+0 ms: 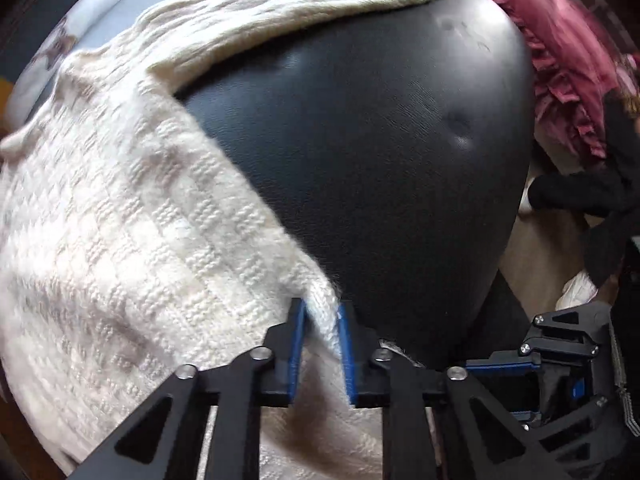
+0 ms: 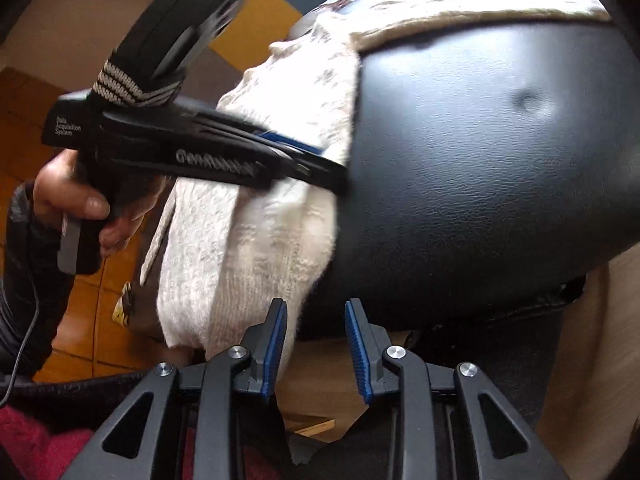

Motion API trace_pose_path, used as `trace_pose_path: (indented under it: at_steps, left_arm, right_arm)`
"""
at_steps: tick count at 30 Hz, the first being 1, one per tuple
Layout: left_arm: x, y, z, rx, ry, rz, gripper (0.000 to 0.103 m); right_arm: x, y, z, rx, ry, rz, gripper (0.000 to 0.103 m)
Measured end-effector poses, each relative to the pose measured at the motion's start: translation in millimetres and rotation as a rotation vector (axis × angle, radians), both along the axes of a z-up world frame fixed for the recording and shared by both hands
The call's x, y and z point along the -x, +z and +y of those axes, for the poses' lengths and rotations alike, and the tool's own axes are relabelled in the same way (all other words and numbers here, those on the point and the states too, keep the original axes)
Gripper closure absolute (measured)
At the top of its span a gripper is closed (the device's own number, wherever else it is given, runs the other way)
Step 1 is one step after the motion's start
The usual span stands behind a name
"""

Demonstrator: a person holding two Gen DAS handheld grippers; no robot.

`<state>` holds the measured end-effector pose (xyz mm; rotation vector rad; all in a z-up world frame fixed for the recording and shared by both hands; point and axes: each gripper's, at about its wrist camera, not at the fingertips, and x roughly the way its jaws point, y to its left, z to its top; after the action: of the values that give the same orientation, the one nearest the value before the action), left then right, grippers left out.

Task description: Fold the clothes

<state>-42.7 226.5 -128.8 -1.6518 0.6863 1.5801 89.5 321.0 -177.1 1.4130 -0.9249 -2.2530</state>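
My left gripper (image 1: 322,322) pinches the cream knit sweater's (image 1: 120,232) corner at the black leather seat's (image 1: 380,152) near edge. Only the right view shows my right gripper (image 2: 316,320) agape, empty, beside it.

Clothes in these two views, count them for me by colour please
Cream: 1, the knit sweater on the black seat, pinched by the left tool.
Pink-red: 1, the ruffled garment.
Black: 1, the dark garment.
Total: 3
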Motion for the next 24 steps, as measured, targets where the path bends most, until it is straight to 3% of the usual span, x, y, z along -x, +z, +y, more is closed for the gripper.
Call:
trace_pose_path:
  at_steps: [3,7,11,12,14,16,17,20,24]
  left_arm:
    - [22,1,-31,-0.141,0.139,-0.129,0.094]
    - [38,6,-71,-0.336,0.270,-0.265,0.095]
    - [37,31,-99,-0.561,0.279,-0.323,0.095]
    - [37,38,-105,-0.610,0.274,-0.330,0.095]
    - [40,52,-109,-0.681,0.269,-0.338,0.095]
    - [45,61,-107,-0.748,0.267,-0.363,0.103]
    - [47,64,-104,-0.778,0.266,-0.377,0.103]
    - [58,63,-63,-0.771,0.251,-0.368,0.103]
    - [61,66,-41,-0.813,0.280,-0.399,0.103]
  right_arm:
    - [-3,-3,15,0.075,-0.066,0.011,0.072]
    - [3,-18,32,0.277,-0.113,-0.016,0.066]
    - [20,-29,28,0.475,-0.125,-0.007,0.058]
    - [24,-29,24,0.517,-0.131,0.003,0.052]
    - [32,-28,16,0.600,-0.142,0.022,0.052]
    - [35,9,-8,0.548,-0.019,0.151,0.052]
    - [35,27,-20,0.574,0.056,0.200,0.052]
    - [28,69,-36,0.518,0.161,0.308,0.052]
    - [15,63,-28,0.483,0.229,0.199,0.052]
